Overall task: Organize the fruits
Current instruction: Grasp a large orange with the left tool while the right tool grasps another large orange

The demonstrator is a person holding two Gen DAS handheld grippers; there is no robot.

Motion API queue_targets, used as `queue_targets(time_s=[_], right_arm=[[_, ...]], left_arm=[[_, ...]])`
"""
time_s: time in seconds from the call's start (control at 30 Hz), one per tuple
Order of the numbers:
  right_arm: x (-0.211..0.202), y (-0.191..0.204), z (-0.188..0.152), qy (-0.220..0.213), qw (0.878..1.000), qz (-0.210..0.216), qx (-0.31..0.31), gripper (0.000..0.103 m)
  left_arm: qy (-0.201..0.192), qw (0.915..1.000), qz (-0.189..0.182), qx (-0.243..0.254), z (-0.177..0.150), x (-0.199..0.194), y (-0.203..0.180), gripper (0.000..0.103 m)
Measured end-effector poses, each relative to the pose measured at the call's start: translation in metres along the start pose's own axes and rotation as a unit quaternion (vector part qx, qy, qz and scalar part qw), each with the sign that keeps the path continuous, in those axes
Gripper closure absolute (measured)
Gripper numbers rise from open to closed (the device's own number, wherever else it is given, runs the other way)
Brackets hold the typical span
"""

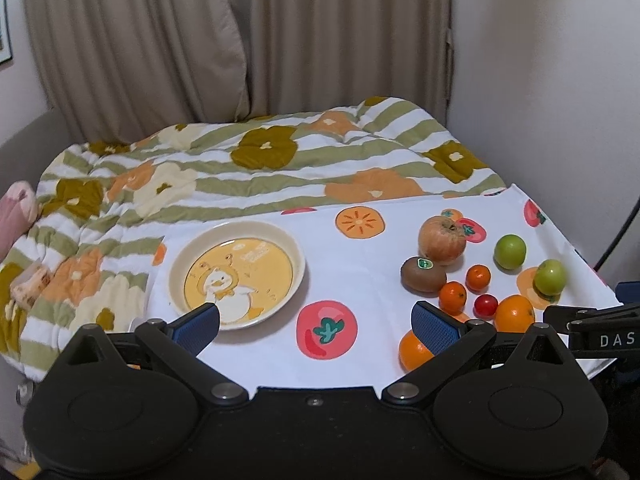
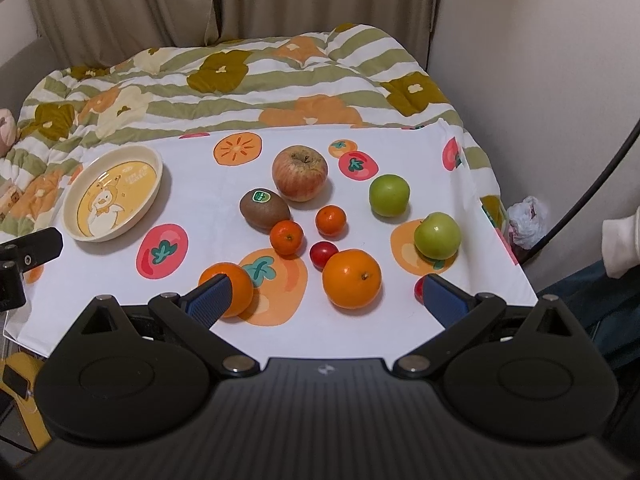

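Note:
A cream plate (image 1: 294, 258) (image 2: 154, 160) with a yellow duck picture lies empty at the left of the white fruit-print cloth (image 2: 208, 200). To its right lie a red apple (image 2: 300, 173), a kiwi (image 2: 265, 211), two green apples (image 2: 389, 195) (image 2: 437, 235), two small mandarins (image 2: 287, 237) (image 2: 331, 221), a cherry tomato (image 2: 323, 254) and two oranges (image 2: 352, 279) (image 2: 236, 280). My right gripper (image 2: 326, 298) is open just short of the big orange. My left gripper (image 1: 316, 322) is open over bare cloth between plate and fruit.
A striped flower quilt (image 2: 240, 80) covers the bed behind the cloth, with curtains and a wall beyond. Another small red tomato (image 2: 418, 289) peeks out by my right finger. A white sleeve (image 2: 622, 240) and a plastic bag (image 2: 526, 220) are at the right edge.

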State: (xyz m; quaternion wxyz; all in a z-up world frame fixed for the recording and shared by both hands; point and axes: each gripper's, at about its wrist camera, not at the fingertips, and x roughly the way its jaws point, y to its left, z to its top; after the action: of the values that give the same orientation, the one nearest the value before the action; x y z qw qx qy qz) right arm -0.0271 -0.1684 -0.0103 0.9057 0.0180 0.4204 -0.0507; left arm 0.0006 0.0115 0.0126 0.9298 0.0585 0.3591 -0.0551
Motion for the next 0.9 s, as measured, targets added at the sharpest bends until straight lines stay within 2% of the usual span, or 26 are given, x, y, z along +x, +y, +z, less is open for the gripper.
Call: queue_targets(time_s=[0.17, 0.33, 0.5, 0.77, 0.9], right_arm=[[0.014, -0.011, -0.003, 0.002, 0.999, -0.003, 0.033, 0.0], [0.03, -0.02, -0.008, -0.004, 0.999, -0.012, 0.041, 0.0], [0.055, -0.031, -0.016, -0.009, 0.999, -0.002, 0.044, 0.0], [0.095, -0.048, -0.03, -0.015, 0.999, 0.031, 0.026, 0.0], [0.113, -0.055, -0.034, -0.021, 0.999, 0.041, 0.007, 0.0]], left_arm=[[0.0, 0.9993, -0.022, 0.03, -0.004, 0.016, -0.005, 0.0], [-0.001, 0.9965, -0.059, 0.059, -0.013, 0.035, -0.017, 0.0], [-0.002, 0.9931, -0.085, 0.081, -0.027, 0.057, -0.033, 0.0], [-0.001, 0.9926, -0.08, 0.092, -0.05, 0.09, -0.063, 0.002], [0.004, 0.9923, -0.072, 0.1, -0.059, 0.105, -0.079, 0.007]])
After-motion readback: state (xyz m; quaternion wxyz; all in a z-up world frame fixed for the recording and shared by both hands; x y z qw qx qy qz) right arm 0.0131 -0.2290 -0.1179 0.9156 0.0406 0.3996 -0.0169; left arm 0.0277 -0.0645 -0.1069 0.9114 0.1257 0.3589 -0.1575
